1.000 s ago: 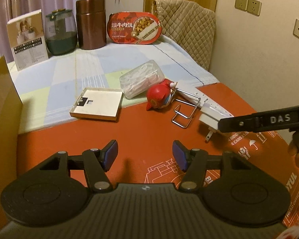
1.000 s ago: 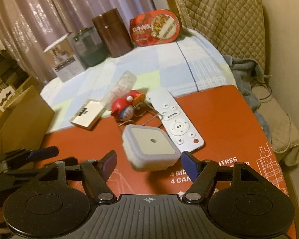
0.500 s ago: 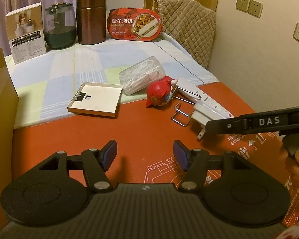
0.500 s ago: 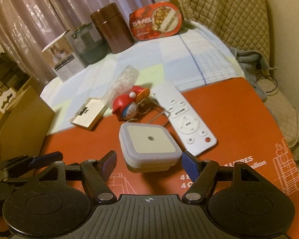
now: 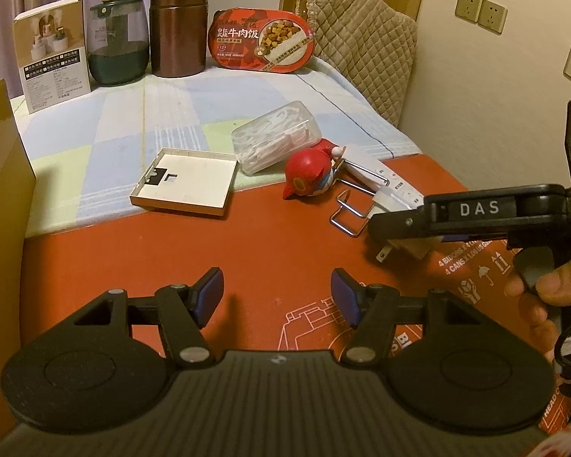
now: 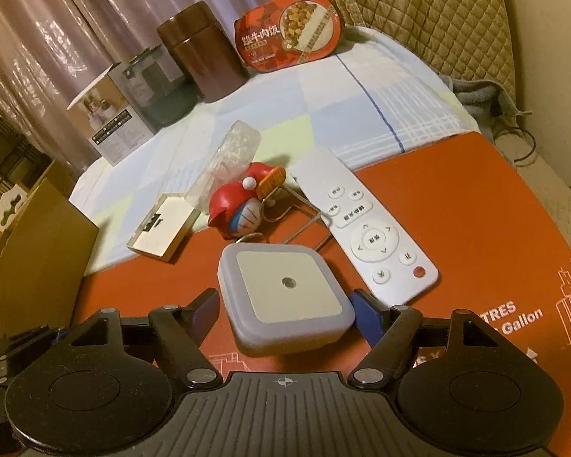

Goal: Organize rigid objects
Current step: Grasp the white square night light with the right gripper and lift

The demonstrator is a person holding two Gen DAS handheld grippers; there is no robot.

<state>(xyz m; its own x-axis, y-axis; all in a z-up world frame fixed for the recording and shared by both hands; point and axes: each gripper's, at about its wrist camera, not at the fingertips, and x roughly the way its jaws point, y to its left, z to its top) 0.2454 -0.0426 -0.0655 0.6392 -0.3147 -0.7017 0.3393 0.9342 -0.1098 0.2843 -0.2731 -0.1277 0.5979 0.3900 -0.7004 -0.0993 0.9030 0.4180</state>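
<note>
- The right gripper [image 6: 285, 306] is pinching the white plug-in night light [image 6: 285, 297]: the blue pads are pressing on its left and right sides, and its flat face with a small round sensor is looking up at the camera.
- In the left wrist view the same night light [image 5: 392, 205] is sitting at about 3 o'clock, mostly hidden behind the right gripper [image 5: 399, 224]; only there are its metal prongs showing, pointing down and left just over the orange surface [image 5: 285, 251]. Whether it is touching the surface I cannot tell.
- The left gripper [image 5: 277, 297] is spread wide and holding nothing, hovering over bare orange surface.
- I judge that the right hand is the nearer one for the coming move, since it is already carrying the object.
- From the right gripper, the remote control [image 6: 361, 228] is lying at 1 o'clock with its long axis running toward 11 o'clock, the red toy figure [image 6: 240, 205] at 11 o'clock, the flat open box [image 6: 160, 232] at 10 o'clock.
- Only the right wrist view is showing the remote's buttons; only the left wrist view is showing the wire clip [image 5: 350, 209] clearly.
</note>
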